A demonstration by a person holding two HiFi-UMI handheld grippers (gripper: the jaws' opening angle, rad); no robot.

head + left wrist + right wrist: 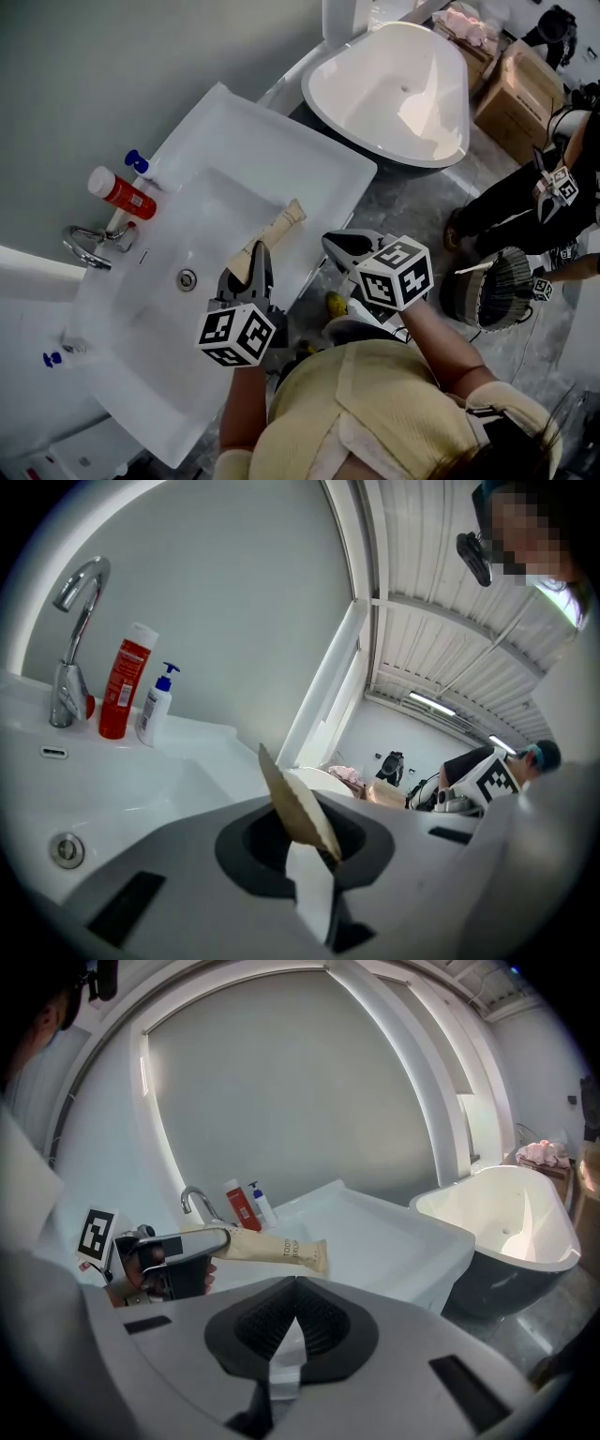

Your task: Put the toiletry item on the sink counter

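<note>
A flat beige toothbrush packet hangs over the right part of the white sink, pointing toward the far right rim. My left gripper is shut on its near end. In the left gripper view the packet stands edge-on between the closed jaws. From the right gripper view the packet sticks out sideways from the left gripper. My right gripper is off the sink's right edge, over the floor, shut with nothing in it.
A chrome faucet, a red bottle and a blue-capped pump bottle stand on the counter at the sink's back left. A white bathtub, cardboard boxes, a basket and another person are to the right.
</note>
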